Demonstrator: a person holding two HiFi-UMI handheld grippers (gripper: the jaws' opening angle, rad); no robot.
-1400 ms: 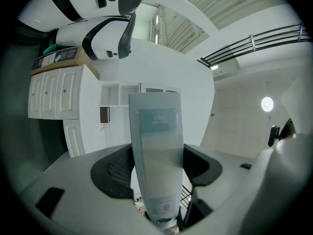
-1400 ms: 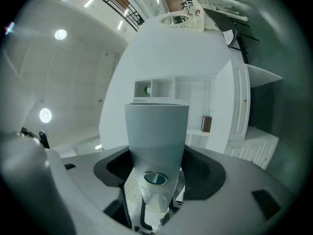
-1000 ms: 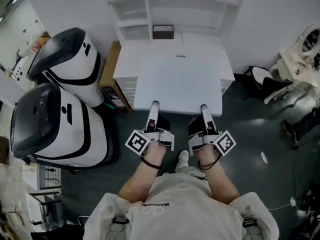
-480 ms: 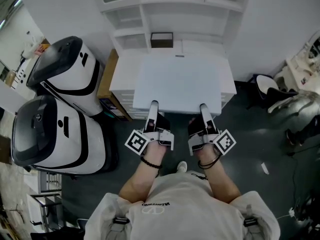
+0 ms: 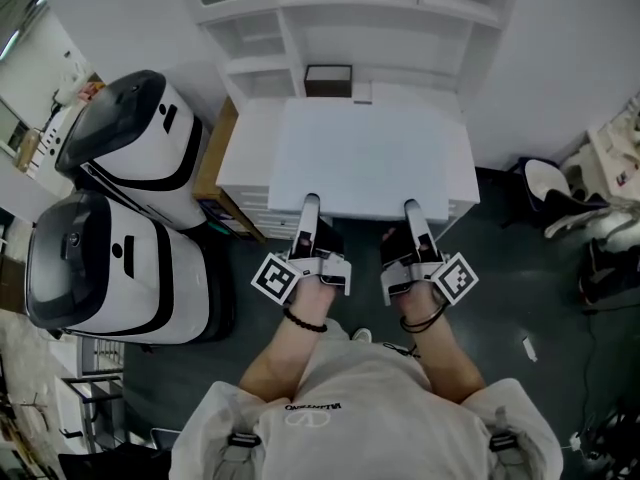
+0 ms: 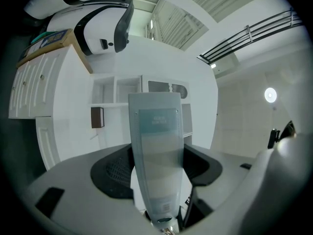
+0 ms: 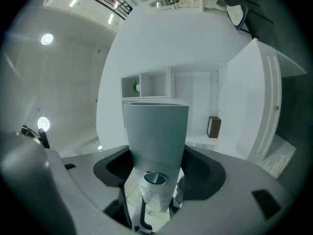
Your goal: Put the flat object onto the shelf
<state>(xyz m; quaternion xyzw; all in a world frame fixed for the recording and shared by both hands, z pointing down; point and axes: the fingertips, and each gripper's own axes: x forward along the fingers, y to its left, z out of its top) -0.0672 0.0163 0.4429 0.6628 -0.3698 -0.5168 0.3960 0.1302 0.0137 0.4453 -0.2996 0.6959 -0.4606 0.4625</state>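
Observation:
A large flat white board (image 5: pixel 372 158) hangs level over a white cabinet (image 5: pixel 240 158). My left gripper (image 5: pixel 309 208) is shut on the board's near edge, left of centre. My right gripper (image 5: pixel 412 211) is shut on the same edge, right of centre. The white shelf unit (image 5: pixel 380 28) rises straight behind the board's far edge. In the left gripper view a pale slab (image 6: pixel 156 136) stands between the jaws, with the shelf's compartments (image 6: pixel 115 94) behind it. The right gripper view shows the same slab (image 7: pixel 155 126) between its jaws.
A small brown box (image 5: pixel 328 79) sits on the shelf's lowest level, just past the board. Two big white-and-black machines (image 5: pixel 130 133) (image 5: pixel 100 268) stand close on the left. A chair (image 5: pixel 548 183) and other gear are on the dark floor to the right.
The view has moved forward: the board, still in both grippers, now covers more of the cabinet top and lies closer to the shelf and the brown box.

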